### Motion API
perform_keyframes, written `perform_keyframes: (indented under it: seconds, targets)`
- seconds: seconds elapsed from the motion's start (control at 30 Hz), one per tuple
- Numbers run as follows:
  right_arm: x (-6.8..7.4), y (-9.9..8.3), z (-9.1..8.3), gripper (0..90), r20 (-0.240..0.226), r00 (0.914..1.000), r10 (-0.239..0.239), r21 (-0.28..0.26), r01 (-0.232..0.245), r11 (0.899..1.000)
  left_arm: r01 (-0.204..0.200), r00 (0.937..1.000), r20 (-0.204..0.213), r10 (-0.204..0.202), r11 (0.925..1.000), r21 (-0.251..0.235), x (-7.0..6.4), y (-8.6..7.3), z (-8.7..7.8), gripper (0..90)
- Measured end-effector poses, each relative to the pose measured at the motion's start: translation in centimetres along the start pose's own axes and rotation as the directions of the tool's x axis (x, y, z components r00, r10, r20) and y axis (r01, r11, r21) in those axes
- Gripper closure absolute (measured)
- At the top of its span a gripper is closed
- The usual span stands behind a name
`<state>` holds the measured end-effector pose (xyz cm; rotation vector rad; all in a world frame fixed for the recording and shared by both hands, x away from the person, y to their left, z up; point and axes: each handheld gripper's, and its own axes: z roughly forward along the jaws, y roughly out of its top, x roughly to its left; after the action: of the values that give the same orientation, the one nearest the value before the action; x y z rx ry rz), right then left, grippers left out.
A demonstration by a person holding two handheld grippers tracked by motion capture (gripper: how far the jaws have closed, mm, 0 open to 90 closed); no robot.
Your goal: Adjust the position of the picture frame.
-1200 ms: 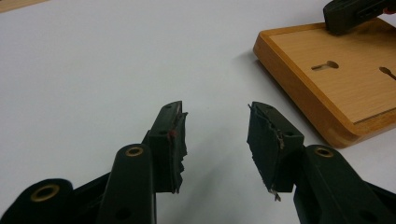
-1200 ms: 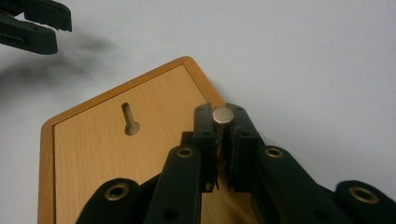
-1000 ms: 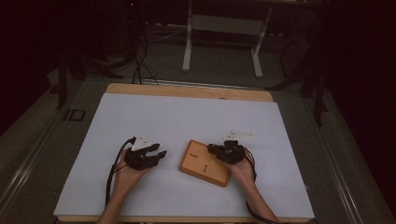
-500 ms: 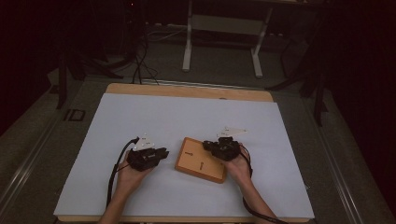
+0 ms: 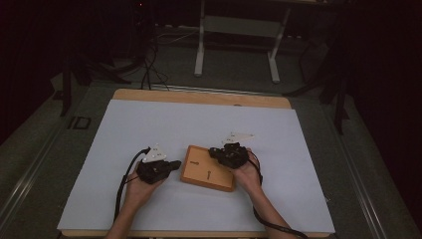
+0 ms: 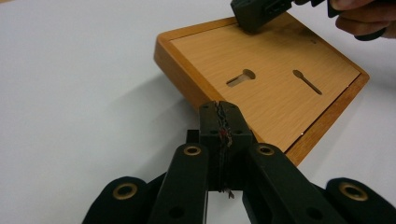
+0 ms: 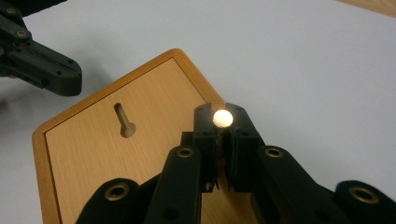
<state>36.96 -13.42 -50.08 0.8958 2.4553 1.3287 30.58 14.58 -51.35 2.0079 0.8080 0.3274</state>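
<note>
A flat wooden board (image 5: 207, 168) with two keyhole slots (image 6: 241, 77) lies on the white table top (image 5: 149, 124). My left gripper (image 5: 177, 163) is shut and empty, its tips (image 6: 220, 109) just short of the board's (image 6: 271, 88) near left edge. My right gripper (image 5: 213, 151) hovers over the board's (image 7: 140, 154) far corner, shut on a small pale round ball (image 7: 222, 117). The left gripper (image 7: 65, 84) shows at the top left of the right gripper view. The right gripper (image 6: 254, 14) shows at the top of the left gripper view.
The white sheet covers a wooden table whose far edge (image 5: 199, 95) shows bare wood. Beyond it on the floor stand a metal frame's legs (image 5: 200, 55) and loose cables (image 5: 149, 69). Black cables trail from both grippers toward the near edge.
My right gripper has moved left over the board's far edge. My left gripper has crept right toward the board's left side. Both stay shut.
</note>
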Motion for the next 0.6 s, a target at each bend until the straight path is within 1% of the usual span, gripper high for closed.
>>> perform_keyframes:
  seconds: [0.1, 0.2, 0.3, 0.43, 0.47, 0.5, 0.6]
  targets:
    - [0.1, 0.1, 0.2, 84.4, -0.007, 1.0, 0.001, 0.004, -0.001, 1.0, -0.004, 1.0, 0.001, 0.004, 0.9999, 0.009, -0.1, 0.0, 0.1, 89.2]
    - [0.0, 0.2, 0.9, 84.4, -0.022, 0.9997, -0.007, 0.008, 0.007, 1.0, -0.012, 0.9999, -0.005, 0.012, 0.9995, 0.03, -0.3, -0.1, 0.3, 89.3]
    - [0.0, 0.3, 1.3, 84.3, -0.027, 0.9996, -0.01, 0.014, 0.01, 1.0, -0.004, 1.0, 0.002, 0.004, 0.9992, 0.04, -0.4, -0.3, 0.3, 89.3]
    - [0.1, 0.4, 1.7, 84.3, -0.03, 0.9994, -0.017, 0.028, 0.018, 0.999, -0.004, 1.0, 0.001, 0.004, 0.9974, 0.071, -0.6, -0.7, 0.5, 89.3]
    - [0.1, 0.5, 1.8, 84.3, -0.029, 0.9994, -0.019, 0.029, 0.019, 0.999, -0.004, 1.0, 0.001, 0.004, 0.9974, 0.071, -0.6, -0.7, 0.5, 89.3]
    - [0.1, 0.4, 2.1, 84.3, -0.028, 0.9995, -0.017, 0.031, 0.017, 0.999, -0.009, 0.9999, -0.006, 0.01, 0.996, 0.089, -0.7, -0.7, 0.7, 89.2]
    - [0.2, 0.3, 2.4, 84.3, -0.018, 0.9998, -0.006, 0.036, 0.007, 0.999, -0.01, 0.9998, -0.017, 0.011, 0.9947, 0.103, -0.6, -0.8, 0.9, 88.8]
